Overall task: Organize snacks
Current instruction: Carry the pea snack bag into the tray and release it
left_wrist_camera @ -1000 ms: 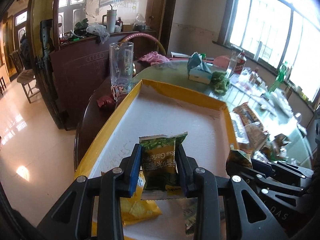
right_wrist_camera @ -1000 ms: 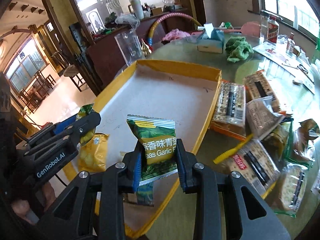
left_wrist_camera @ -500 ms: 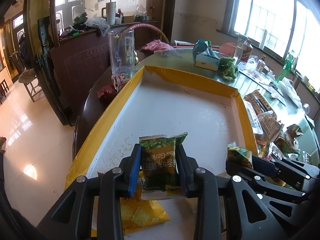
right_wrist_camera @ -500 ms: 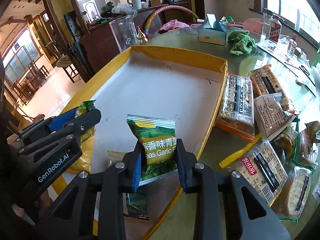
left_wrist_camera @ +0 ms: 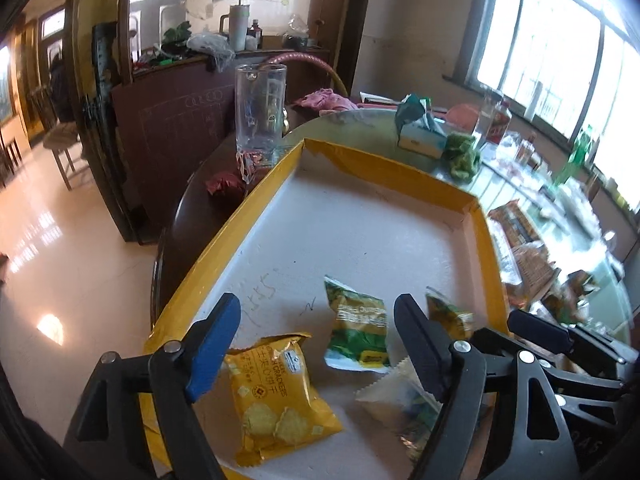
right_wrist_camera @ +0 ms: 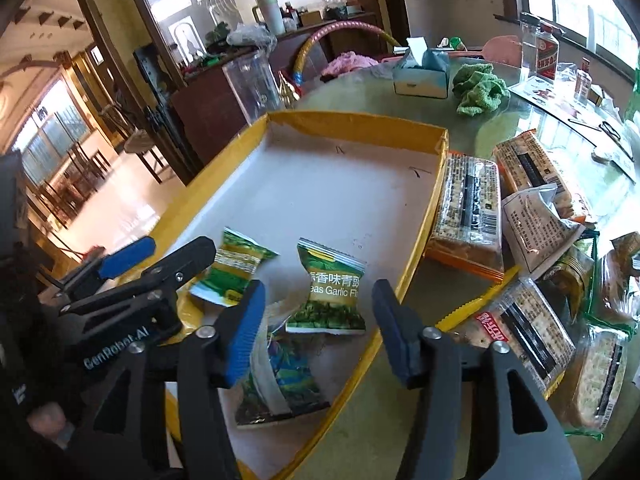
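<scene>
From your left wrist, your left gripper (left_wrist_camera: 316,320) has its jaws spreading apart, the blue ribbed pad on one side and the black one on the other clear of everything. Between them, untouched on the matte white floor of the yellow-rimmed tray (left_wrist_camera: 384,172), lies a crinkled green foil pea packet (left_wrist_camera: 358,332). Just beside it sits a glossy yellow cracker packet (left_wrist_camera: 276,392), flat and pillow-shaped, and a pale packet with a saw-tooth edge (left_wrist_camera: 396,396). A tall clear plastic jug (left_wrist_camera: 260,116) stands beyond the tray's far corner.

From your right wrist, your right gripper (right_wrist_camera: 320,312) is also opening, pads off the goods. The green garlic-pea packet (right_wrist_camera: 330,290) lies between them on the tray floor, its sealed ends puckered. A second green packet (right_wrist_camera: 234,268) lies near the other tool's tip. On the glassy table (right_wrist_camera: 400,92), right of the tray, clear-wrapped cracker bars (right_wrist_camera: 470,208) lie in a loose heap.
</scene>
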The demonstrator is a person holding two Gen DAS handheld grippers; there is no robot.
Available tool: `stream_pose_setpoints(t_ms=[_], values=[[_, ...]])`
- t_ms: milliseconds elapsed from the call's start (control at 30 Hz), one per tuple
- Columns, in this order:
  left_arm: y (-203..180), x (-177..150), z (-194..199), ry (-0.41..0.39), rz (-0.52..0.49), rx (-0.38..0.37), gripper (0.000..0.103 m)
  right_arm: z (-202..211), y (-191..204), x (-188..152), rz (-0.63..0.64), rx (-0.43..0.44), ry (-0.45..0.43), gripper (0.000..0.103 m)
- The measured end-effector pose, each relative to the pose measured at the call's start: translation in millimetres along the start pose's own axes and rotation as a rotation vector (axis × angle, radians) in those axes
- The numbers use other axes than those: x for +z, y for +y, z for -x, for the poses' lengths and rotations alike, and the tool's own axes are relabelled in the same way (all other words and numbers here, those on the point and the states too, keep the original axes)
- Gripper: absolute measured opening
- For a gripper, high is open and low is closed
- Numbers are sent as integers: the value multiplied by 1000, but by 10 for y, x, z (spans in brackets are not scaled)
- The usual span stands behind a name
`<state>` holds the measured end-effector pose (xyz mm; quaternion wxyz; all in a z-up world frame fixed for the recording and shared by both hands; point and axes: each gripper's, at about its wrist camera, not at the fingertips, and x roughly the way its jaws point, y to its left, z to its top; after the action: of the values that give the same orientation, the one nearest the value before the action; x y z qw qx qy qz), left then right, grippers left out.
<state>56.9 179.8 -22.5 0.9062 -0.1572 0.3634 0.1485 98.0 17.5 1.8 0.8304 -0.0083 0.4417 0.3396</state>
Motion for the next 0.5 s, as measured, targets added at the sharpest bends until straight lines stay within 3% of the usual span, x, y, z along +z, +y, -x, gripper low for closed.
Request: stream_pose_setpoints(t_ms=[100, 233, 500], values=[[42, -5, 133, -27, 39, -27, 79, 184, -35, -33, 1, 18, -34, 62], [-21, -96, 307, -38, 59, -99, 79, 572, -213, -212, -27, 46, -97, 76], [-659, -334, 453, 29, -50, -264, 80, 1230, -1043, -773, -186, -8, -162, 76]])
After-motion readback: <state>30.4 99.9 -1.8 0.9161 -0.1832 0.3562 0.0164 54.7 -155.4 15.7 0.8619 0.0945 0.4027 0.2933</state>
